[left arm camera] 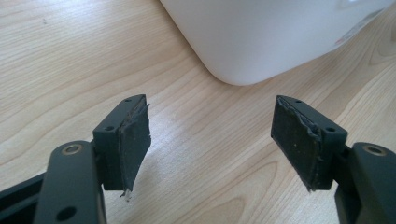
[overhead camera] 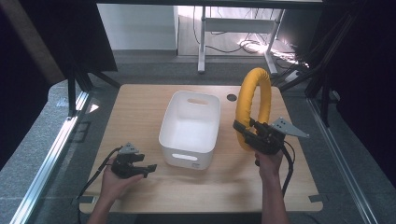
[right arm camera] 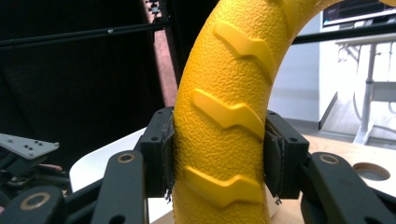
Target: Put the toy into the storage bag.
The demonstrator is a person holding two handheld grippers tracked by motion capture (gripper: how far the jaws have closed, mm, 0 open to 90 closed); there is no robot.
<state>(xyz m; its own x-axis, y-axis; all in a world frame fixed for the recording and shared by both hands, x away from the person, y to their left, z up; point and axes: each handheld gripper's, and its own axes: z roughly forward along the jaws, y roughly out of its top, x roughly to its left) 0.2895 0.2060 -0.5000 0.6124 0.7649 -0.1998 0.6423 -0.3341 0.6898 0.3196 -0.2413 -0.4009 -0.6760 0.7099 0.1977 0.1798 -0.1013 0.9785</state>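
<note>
From my remote seat, the worktop point(overhead camera: 140, 107) was the biggest thing before me, pale wood, with its near edge partly covered by the person's forearms. On its middle stood the white bin point(overhead camera: 190, 128), open at the top, a slot handle in each short wall; in the left claw's view I saw only one rounded lower corner of it, the rest cut off by the top of the picture. Right of the bin, the yellow ring point(overhead camera: 253, 105) stood upright off the wood, its lower arc hidden behind the right claw point(overhead camera: 247, 134). In the right claw's view the ring point(right arm camera: 229, 107) ran up between the two pads and out of the top, so I could not see its full loop there. Its skin was pebbled, with raised zigzag treads across it. The right claw point(right arm camera: 218, 158) was clamped on the ring, one pad pressed to each side. The left claw point(overhead camera: 145, 169) sat low by the bin's near left corner, close but apart from it, its jaws spread wide over bare wood with nothing between them point(left arm camera: 210, 140)
</note>
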